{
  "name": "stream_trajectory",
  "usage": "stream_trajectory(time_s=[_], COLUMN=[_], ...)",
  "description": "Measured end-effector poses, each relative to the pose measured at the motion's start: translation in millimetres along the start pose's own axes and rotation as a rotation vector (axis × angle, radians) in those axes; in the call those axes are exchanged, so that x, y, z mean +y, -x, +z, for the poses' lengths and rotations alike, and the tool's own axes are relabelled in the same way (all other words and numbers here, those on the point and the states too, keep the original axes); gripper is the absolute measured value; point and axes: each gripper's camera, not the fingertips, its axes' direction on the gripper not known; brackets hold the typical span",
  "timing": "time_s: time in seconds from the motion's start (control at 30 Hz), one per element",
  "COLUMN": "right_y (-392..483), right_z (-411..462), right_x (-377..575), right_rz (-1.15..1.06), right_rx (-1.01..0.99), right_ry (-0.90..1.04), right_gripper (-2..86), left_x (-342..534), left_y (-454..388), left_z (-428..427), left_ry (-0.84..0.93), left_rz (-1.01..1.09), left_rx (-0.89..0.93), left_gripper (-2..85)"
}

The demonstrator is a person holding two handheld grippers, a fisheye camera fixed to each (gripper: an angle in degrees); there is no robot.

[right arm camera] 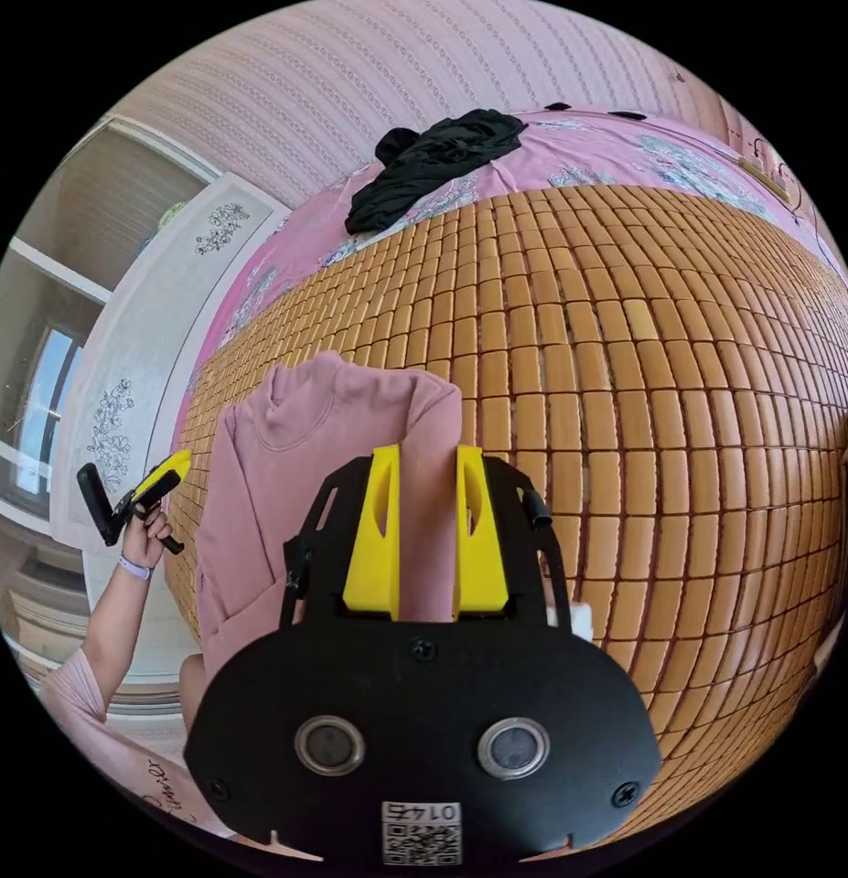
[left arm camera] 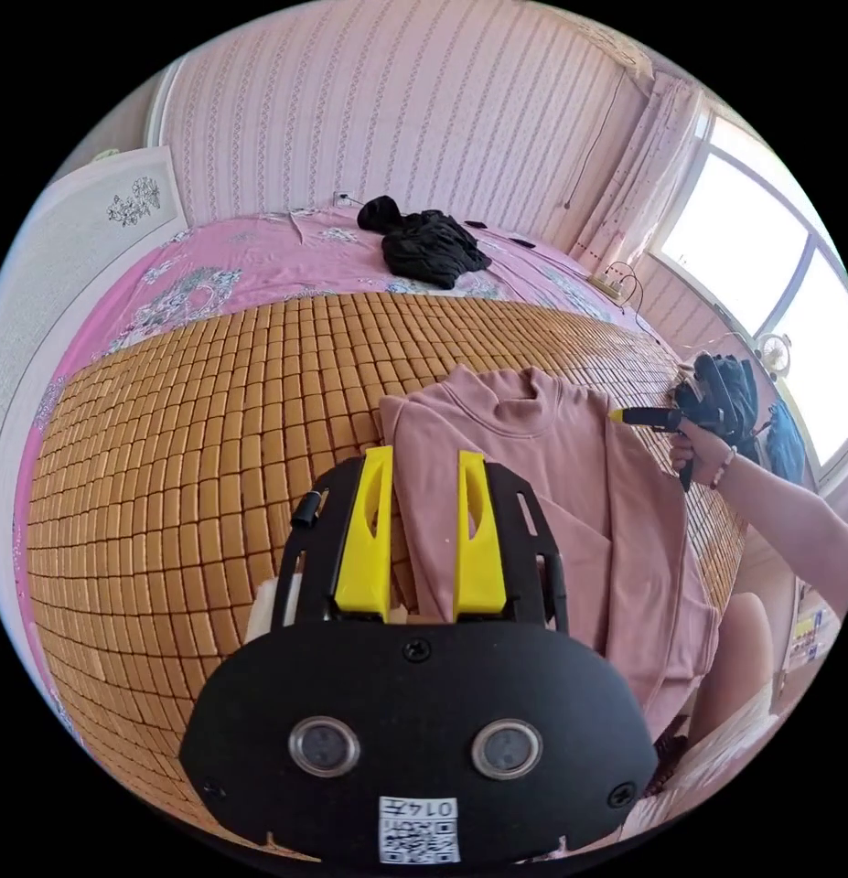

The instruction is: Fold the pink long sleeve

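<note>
A pink long sleeve top [left arm camera: 552,476] lies flat on a woven bamboo mat [left arm camera: 195,476] covering a bed, collar pointing toward the far wall, both sleeves apparently folded in over the body, its hem hanging over the near edge of the bed. The left tool [left arm camera: 424,521] hovers above the garment's left side with its yellow jaws parted and holding nothing. The right tool [right arm camera: 425,530] hangs over the opposite side, jaws likewise apart and empty. The likely risk is that the overhanging hem drags the top off the mat, or that a shallow pinch catches one layer and pulls the tucked sleeves loose. A pile of black clothing [left arm camera: 428,242] sits on the pink floral sheet [left arm camera: 259,256] near the wall, well apart from the top. Nothing lies between the tools and the garment.
</note>
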Motion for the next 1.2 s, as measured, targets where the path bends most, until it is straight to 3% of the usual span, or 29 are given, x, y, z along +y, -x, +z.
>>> stream_trajectory(time_s=[0.1, 0.2, 0.43, 0.57, 0.63, 0.77, 0.87, 1.03, 1.2], right_y=[6, 5, 8, 20, 24, 0, -22, -25, -14], right_z=[-15, -45, -137, -166, -163, -126, -99, -61, -7], right_x=[-4, -10, 48, 134, 201, 278, 305, 300, 284], right_rz=[-0.07, -0.151, -0.32, -0.542, -0.637, -0.475, -0.277, -0.071, -0.039], right_rx=[-0.009, -0.02, -0.237, -0.282, -0.229, -0.032, -0.06, -0.195, -0.107], right_ry=[-0.029, -0.086, -0.385, -0.385, -0.244, 0.008, 0.084, -0.047, 0.029], right_gripper=[3.6, 2.8, 2.6, 3.4, 4.8, 8.8, 11.7, 13.4, 10.3], left_x=[-19, -29, -18, 58, 112, 242, 290, 299, 272], left_y=[8, 4, -1, -4, 4, 31, 34, 13, 1], left_z=[45, 41, -89, -162, -184, -227, -236, -208, -140], left_ry=[0.185, 0.201, -0.195, -0.267, -0.222, -0.123, -0.04, -0.057, 0.019], left_rz=[-0.079, -0.04, 0.029, 0.121, 0.044, -0.224, -0.333, -0.41, -0.445], left_rx=[-0.021, -0.02, 0.052, 0.15, 0.152, 0.007, -0.017, 0.024, 0.124], left_gripper=[7.5, 4.3, 1.8, 1.7, 0.8, 2.3, 3.8, 9.1, 11.8])
